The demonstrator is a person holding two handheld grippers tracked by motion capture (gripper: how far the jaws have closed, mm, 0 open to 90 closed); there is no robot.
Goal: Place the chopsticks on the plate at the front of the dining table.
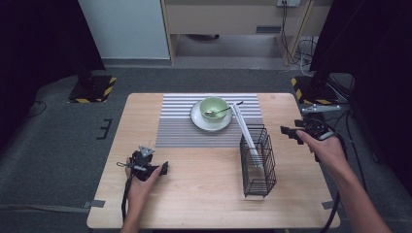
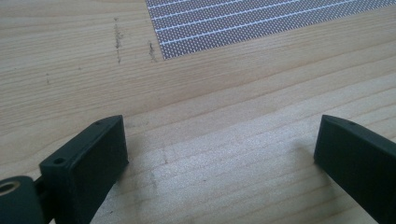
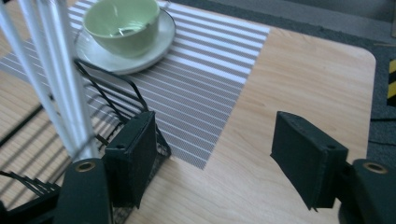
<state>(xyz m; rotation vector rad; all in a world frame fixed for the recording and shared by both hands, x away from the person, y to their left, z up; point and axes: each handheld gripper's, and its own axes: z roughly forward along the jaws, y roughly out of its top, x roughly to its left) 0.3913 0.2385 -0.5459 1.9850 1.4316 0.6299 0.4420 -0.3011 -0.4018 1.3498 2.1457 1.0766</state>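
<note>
A: Right gripper (image 1: 291,132) first. Jaws spread wide, nothing between them. It hangs off the table's right edge, nose turned inward toward the wire basket (image 1: 258,162).

B: And the left gripper (image 1: 163,168)?

A: Jaws also apart, empty, low over bare wood near the front-left of the table (image 1: 194,194). In its own view there is plain grain under it, and the corner of the striped mat (image 2: 261,23) lies ahead of the jaws.

B: So what is being worked?

A: My reading: the white sticks (image 1: 245,131) standing in the basket. They lie just inward of the right gripper and slightly toward the person. From the left gripper they are well apart, across the table.

B: Long axis?

A: Steeply tilted, not upright. Lower ends sit down in the basket; upper ends lean away from the person toward the green bowl (image 1: 214,108) on its saucer (image 1: 197,120). In the right gripper view the sticks (image 3: 56,79) rise just past the near jaw.

B: Nearer hand, then?

A: The right, clearly. A sideways reach across the shafts looks likeliest.
</note>
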